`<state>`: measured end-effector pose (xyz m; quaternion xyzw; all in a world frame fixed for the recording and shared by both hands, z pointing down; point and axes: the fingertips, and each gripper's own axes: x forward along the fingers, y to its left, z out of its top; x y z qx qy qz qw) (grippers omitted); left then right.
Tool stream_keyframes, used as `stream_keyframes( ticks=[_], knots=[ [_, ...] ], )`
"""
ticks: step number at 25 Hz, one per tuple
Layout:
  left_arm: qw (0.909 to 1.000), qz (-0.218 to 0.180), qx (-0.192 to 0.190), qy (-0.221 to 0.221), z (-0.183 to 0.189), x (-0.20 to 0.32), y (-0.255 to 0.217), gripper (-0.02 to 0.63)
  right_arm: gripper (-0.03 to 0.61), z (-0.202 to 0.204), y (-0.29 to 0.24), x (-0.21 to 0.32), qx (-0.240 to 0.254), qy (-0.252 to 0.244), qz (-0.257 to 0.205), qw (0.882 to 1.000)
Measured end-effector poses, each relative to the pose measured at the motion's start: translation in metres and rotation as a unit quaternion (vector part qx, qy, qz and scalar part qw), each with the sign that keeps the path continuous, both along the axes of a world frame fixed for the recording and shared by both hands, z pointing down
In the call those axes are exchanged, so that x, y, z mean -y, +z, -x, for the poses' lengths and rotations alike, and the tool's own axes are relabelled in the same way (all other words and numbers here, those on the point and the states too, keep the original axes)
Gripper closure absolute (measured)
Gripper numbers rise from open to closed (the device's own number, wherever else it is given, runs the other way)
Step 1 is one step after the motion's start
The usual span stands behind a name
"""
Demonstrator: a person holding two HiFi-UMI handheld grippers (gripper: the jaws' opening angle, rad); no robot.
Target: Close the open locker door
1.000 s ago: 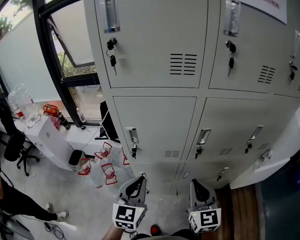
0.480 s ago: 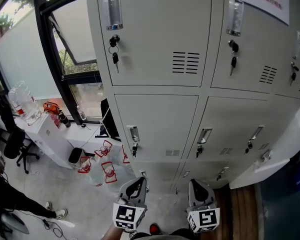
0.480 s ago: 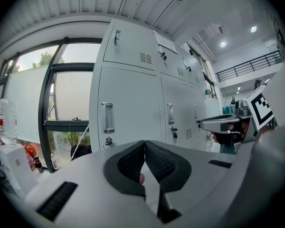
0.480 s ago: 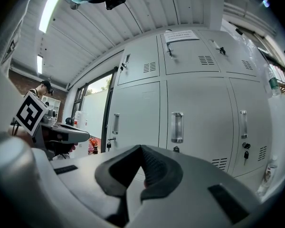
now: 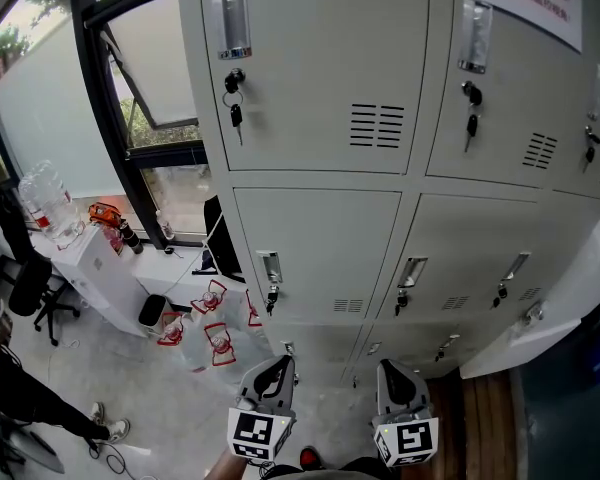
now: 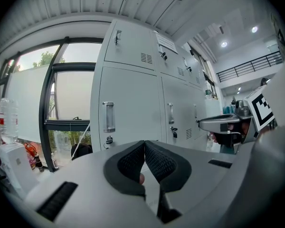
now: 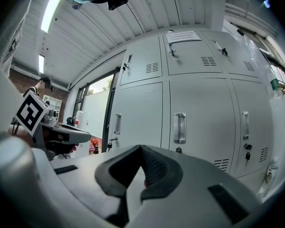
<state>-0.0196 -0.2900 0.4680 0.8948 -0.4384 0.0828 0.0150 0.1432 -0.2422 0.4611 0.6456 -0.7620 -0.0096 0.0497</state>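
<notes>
A bank of pale grey lockers fills the head view, each door with a handle and keys hanging in the lock. At the lower right one door stands swung out from the row. My left gripper and right gripper hang side by side near the bottom edge, pointing at the lowest lockers and well short of them. The left gripper has its dark pads meeting, nothing between them. The right gripper is shut and empty too. Each gripper view faces closed locker doors.
Left of the lockers is a black-framed window. Below it stand a white cabinet with water bottles, a black chair and red-labelled jugs on the floor. A person is at the lower left. Wooden flooring lies at the right.
The head view has drifted slightly, so the lockers sit a little further right in the picture. Both grippers stay where they were, still shut.
</notes>
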Motion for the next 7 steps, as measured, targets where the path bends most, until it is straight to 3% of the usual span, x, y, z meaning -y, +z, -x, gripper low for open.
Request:
stream_keyframes(
  ticks=[7],
  knots=[
    [1.0000, 0.001, 0.000, 0.002, 0.0000, -0.0016, -0.0004, 0.591, 0.561, -0.0005, 0.0031, -0.0019, 0.007, 0.004, 0.006, 1.000]
  ],
)
